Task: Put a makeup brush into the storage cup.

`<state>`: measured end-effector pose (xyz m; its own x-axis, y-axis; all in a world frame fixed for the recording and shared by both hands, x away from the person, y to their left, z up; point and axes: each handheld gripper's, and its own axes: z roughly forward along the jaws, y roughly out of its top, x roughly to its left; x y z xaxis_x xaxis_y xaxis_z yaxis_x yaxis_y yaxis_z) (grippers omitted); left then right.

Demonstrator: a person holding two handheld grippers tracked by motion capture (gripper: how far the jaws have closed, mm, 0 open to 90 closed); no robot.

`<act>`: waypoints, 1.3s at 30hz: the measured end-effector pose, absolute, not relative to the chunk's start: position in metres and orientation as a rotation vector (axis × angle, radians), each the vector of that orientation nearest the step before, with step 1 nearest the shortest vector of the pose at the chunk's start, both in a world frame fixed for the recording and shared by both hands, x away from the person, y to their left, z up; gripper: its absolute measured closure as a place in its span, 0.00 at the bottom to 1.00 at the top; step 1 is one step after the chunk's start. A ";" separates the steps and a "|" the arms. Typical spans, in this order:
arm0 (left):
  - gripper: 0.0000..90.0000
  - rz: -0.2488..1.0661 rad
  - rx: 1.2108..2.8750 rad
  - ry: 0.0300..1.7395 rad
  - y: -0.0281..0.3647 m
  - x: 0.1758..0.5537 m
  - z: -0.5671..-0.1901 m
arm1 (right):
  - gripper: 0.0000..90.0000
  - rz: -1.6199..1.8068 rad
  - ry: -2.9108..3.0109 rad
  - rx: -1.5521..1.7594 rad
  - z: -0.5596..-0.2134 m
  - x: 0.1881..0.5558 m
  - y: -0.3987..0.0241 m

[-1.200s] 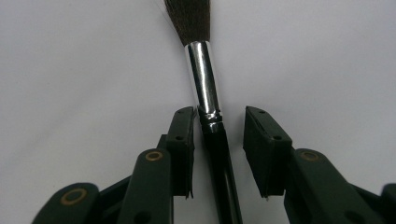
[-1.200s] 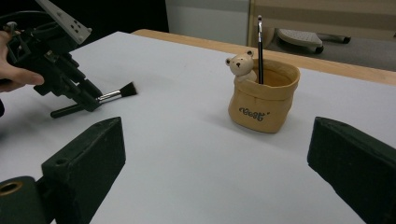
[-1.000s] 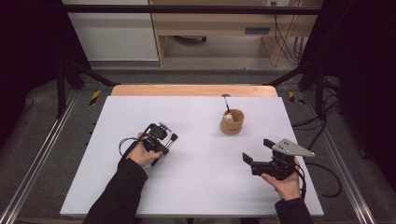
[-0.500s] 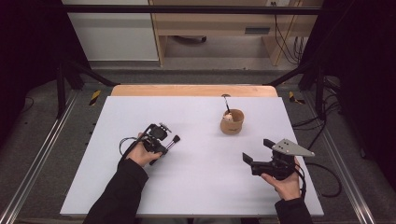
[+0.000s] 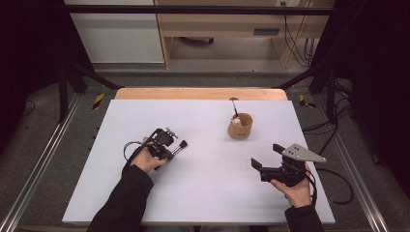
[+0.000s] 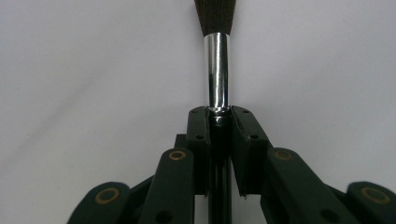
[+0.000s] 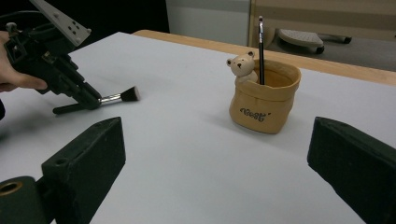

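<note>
The left gripper's (image 6: 219,116) own arms are hiding the brush's (image 6: 217,70) black handle, and the top edge of the left gripper view is cutting off its bristle tip. In the high view the pouch's (image 5: 241,126) lettering is showing too small to read. The pouch wall is concealing the thin brush's (image 7: 261,46) lower end.

High view looks down from above table (image 5: 203,193); gripper views sit low, close; all share brush (image 7: 122,97)
</note>
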<state>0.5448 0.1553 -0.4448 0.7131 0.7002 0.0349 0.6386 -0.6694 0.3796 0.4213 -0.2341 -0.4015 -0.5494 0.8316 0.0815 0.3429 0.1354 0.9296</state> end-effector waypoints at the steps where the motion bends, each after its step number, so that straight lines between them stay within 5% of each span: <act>1: 0.87 0.254 2.576 1.040 0.156 0.544 -0.443 | 0.05 1.406 1.959 1.124 -0.401 0.421 -0.234; 39: 0.87 0.386 2.238 0.953 0.184 0.486 -0.414 | 0.05 1.445 1.957 1.135 -0.402 0.421 -0.230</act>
<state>0.4861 0.1841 -0.4140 0.6902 0.7236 0.0102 0.5270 -0.5122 0.6782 0.4208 -0.2296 -0.4016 -0.5577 0.8227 0.1099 0.3474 0.1110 0.9311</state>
